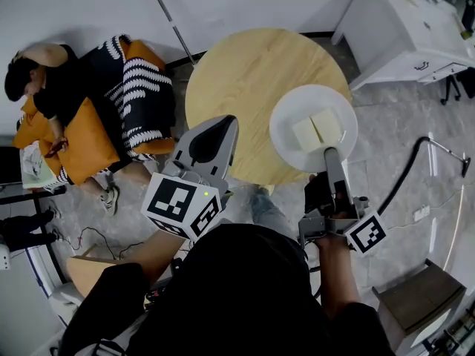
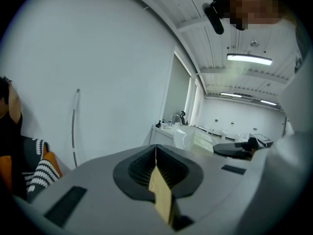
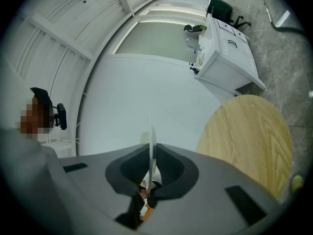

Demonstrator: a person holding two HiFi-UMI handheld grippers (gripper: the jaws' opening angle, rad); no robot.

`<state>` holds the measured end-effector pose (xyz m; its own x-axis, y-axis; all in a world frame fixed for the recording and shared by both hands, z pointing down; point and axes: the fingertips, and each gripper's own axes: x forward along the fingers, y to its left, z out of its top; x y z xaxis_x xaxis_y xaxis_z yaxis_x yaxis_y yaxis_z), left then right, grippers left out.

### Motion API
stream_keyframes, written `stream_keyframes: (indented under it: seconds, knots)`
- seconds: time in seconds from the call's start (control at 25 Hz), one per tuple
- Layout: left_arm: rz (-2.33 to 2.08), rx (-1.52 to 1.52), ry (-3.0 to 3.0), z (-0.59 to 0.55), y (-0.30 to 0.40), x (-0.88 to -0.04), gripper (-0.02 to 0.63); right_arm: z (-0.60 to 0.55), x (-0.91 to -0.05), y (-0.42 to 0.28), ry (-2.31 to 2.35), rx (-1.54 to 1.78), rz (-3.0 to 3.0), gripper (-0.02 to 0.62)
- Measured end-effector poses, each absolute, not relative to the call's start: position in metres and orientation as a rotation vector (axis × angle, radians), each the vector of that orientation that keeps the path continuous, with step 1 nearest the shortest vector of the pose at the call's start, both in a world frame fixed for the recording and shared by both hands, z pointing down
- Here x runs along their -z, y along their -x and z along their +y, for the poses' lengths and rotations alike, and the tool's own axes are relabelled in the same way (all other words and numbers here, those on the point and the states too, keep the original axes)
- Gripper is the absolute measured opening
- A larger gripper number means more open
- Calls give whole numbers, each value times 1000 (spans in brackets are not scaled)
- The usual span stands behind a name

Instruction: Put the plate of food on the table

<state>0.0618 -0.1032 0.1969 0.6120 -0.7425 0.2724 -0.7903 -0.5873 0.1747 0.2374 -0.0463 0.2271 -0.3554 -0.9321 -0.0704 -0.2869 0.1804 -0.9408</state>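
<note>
A white plate [image 1: 297, 110] carrying two pale slabs of food [image 1: 315, 129] hangs over the near right part of the round wooden table [image 1: 245, 80]. My right gripper [image 1: 332, 154] is shut on the plate's near rim. In the right gripper view the plate [image 3: 150, 131] shows edge-on between the jaws, with the table [image 3: 244, 131] to the right. My left gripper [image 1: 223, 121] is shut and empty, over the table's near left edge. The left gripper view shows its jaws [image 2: 156, 148] together and the plate [image 2: 188, 138] off to the right.
A person [image 1: 52, 87] sits on the floor at the left on orange cushions [image 1: 89, 143], beside a black-and-white striped cloth [image 1: 141, 87]. A white cabinet [image 1: 401, 28] stands at the back right. A black cable [image 1: 404, 173] and a brown box [image 1: 415, 299] lie to the right.
</note>
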Motion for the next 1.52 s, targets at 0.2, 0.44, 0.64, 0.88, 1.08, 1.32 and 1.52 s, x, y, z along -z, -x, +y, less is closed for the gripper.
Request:
stream_keyframes:
  seconds: [0.2,0.44,0.64,0.88,1.08,1.32,1.52]
  knots:
    - [-1281,-250,-2549,-115,-70,-194,9,-64,-228,-244,1118,1205,1793,32]
    - [-1328,-265,-2541,-119,-68,-190,9,-76,-233,-241,1077,1237,1824,32]
    - [-1379,-267,-2547,-117,-59,-178,9,-80,-231,-236,1049,1243,1844,32]
    - [-1414,-264,-2557,-117,-50,-169,9,-82,-223,-230,1025,1231,1857,32]
    - [-1404,-253,-2573,-118,-50,-167,9,-83,-219,-226,1027,1222,1872,32]
    - [-1396,-238,-2575,-124,-36,-165,9,-88,-216,-213,1040,1217,1880,32]
    - [-1387,-231,-2580,-138,-23,-164,9,-98,-212,-202,1058,1209,1890,32]
